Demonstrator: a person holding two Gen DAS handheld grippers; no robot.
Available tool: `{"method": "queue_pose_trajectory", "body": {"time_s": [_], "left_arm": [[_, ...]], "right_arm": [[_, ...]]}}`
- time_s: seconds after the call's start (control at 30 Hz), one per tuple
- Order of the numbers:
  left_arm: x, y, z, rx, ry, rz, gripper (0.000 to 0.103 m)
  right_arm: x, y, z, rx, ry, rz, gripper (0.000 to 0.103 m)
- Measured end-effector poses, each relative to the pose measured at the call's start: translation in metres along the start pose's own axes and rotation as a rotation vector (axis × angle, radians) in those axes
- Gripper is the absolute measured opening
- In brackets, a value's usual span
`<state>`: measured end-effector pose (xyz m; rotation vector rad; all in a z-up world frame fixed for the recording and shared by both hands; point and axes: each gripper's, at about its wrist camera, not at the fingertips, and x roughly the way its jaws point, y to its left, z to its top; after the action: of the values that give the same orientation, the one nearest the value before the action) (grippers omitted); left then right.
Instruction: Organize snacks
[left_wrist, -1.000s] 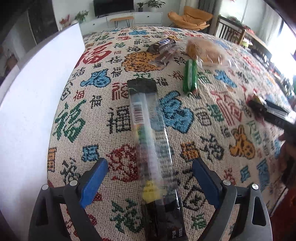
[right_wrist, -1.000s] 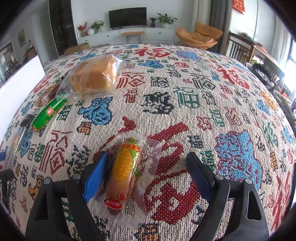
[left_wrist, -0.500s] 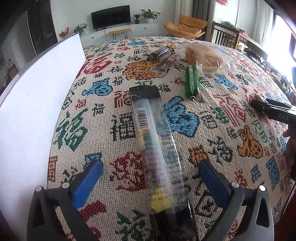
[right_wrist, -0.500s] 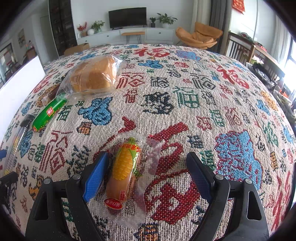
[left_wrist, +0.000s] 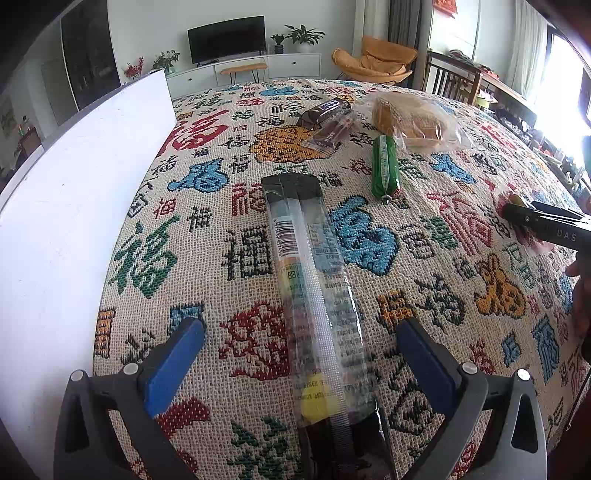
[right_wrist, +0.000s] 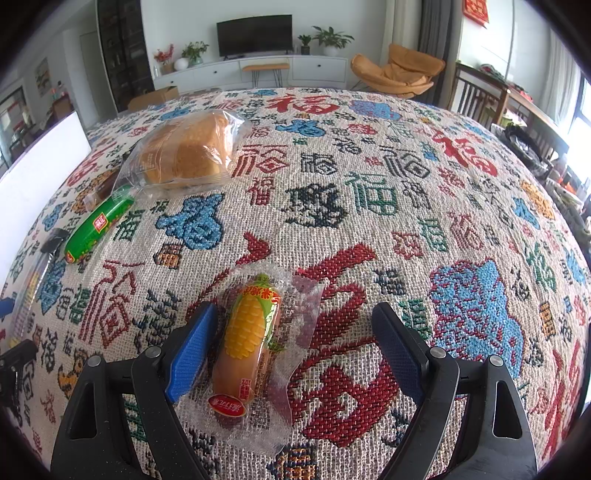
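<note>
Patterned tablecloth (right_wrist: 369, 192) fills a bright living room; left gripper (left_wrist: 301, 360) and right gripper (right_wrist: 295, 347) gape wide.

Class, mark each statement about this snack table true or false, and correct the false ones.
1. The right hand-held gripper is open around the corn sausage. True.
2. The left hand-held gripper is shut on the long clear packet. False: its jaws stand open on either side of it.
3. The green sausage lies beside the bagged bread. True.
4. The bread is unwrapped. False: it sits in a clear bag.
5. A white board stands along the cloth's left edge. True.
</note>
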<state>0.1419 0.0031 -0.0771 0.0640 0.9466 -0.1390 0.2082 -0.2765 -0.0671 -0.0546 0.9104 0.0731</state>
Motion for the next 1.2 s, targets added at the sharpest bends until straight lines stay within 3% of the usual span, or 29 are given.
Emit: {"method": "queue_pose_trajectory", "body": {"time_s": [1.2], "left_arm": [[-0.0001, 0.0009, -0.0002, 0.0, -0.002, 0.001, 0.103]], "right_arm": [[0.0013, -0.0013, 0.0006, 0.007, 0.006, -0.008, 0.091]]}}
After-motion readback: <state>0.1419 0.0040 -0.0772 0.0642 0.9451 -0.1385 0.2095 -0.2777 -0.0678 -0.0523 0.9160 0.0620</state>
